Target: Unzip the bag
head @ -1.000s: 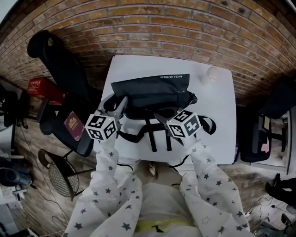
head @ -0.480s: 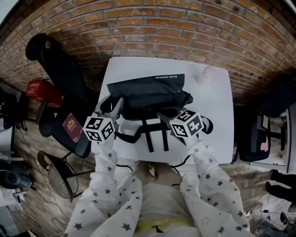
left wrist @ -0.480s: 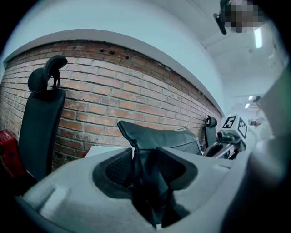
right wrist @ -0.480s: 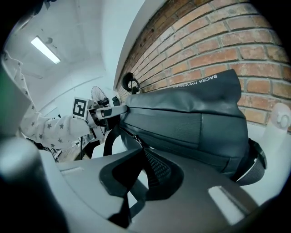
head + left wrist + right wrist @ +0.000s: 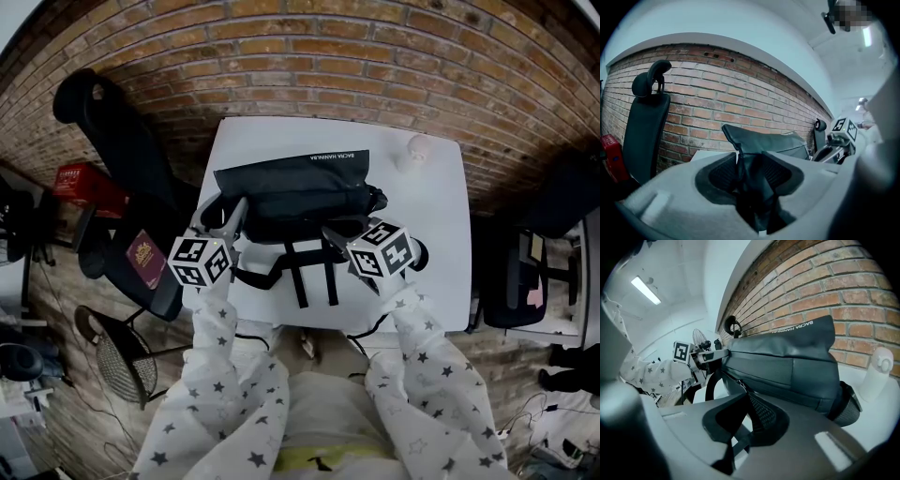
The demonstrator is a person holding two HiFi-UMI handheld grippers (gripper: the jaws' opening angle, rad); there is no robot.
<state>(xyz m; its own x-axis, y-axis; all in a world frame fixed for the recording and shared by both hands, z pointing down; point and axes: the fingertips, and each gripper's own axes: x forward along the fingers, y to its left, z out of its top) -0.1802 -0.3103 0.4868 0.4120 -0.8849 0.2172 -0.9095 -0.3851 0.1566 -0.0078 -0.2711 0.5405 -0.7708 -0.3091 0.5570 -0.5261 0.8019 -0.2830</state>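
Note:
A black bag (image 5: 295, 183) lies on the white table (image 5: 431, 216), its straps (image 5: 314, 272) trailing toward the front edge. My left gripper (image 5: 234, 211) is at the bag's left end. In the left gripper view the bag (image 5: 764, 139) rises beyond that gripper (image 5: 752, 173), whose pads clamp a thick fold of the black fabric. My right gripper (image 5: 330, 232) is at the bag's front, right of centre. In the right gripper view the zip line on the bag (image 5: 787, 359) runs into this gripper (image 5: 747, 416), whose jaws are shut on a thin black pull.
A small white bottle (image 5: 419, 147) stands at the table's back right corner. A black office chair (image 5: 122, 131) is left of the table, with a maroon booklet (image 5: 148, 255) on its seat and a red box (image 5: 89, 180) beside it. A brick wall runs behind.
My right gripper has edged slightly to the right along the bag's front. The left gripper has kept its hold at the bag's left end.

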